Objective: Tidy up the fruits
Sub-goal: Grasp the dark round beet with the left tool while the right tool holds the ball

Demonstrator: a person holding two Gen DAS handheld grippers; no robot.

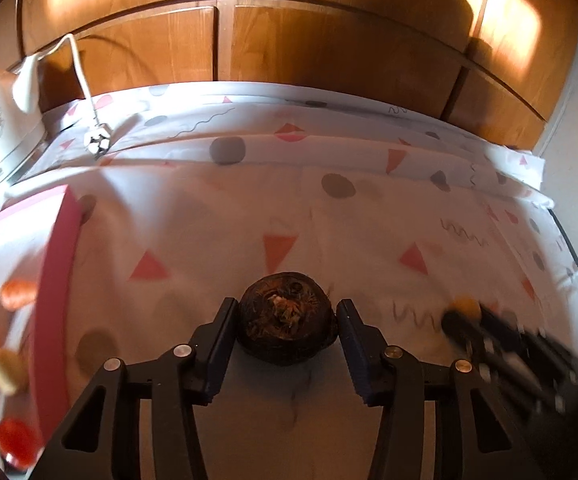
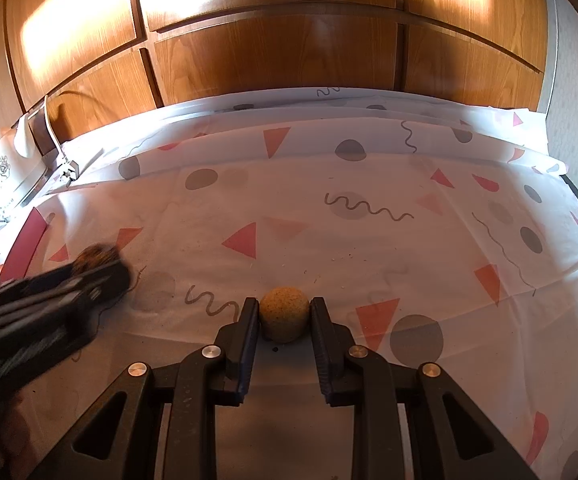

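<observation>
- Left gripper (image 1: 287, 316): jaws close around a dark, rough round fruit (image 1: 287, 318) on the patterned bench cloth (image 1: 329, 216).
- Right gripper (image 2: 284, 314): jaws clamp a small tan round fruit (image 2: 284, 316).
- Pink tray (image 1: 55, 300) at left edge, cut off; the fruits (image 1: 13, 294) inside are blurred.

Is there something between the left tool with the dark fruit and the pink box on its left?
Nothing visible: only bare patterned cloth lies between the dark fruit in the left tool and the pink box.
</observation>
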